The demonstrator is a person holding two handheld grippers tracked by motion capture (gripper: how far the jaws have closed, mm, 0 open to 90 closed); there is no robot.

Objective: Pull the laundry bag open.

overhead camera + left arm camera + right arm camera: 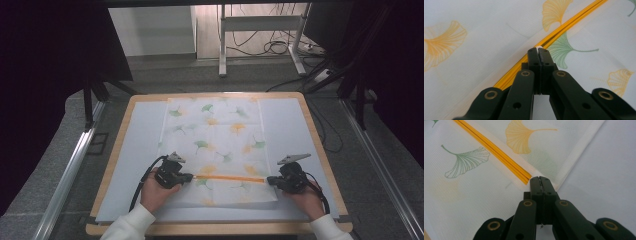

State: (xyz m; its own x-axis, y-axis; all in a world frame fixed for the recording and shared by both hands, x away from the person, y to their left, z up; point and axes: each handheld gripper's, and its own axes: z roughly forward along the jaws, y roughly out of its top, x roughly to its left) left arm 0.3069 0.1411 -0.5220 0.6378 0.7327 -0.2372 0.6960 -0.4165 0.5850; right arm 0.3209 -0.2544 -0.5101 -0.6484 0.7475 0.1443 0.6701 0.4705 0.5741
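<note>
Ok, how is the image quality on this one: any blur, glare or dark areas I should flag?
High view: the white bag and table are evenly lit with no glare, while both sides fall into near-black. Left gripper view: the yellow zipper is sharp, and the left gripper goes soft toward the bottom edge. Right gripper view: the fabric weave is crisp around the right gripper, whose nearest links blur.

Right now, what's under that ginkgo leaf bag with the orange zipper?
The ginkgo leaf bag lies on a pale sheet over the wooden table. What lies directly beneath it is covered.
</note>
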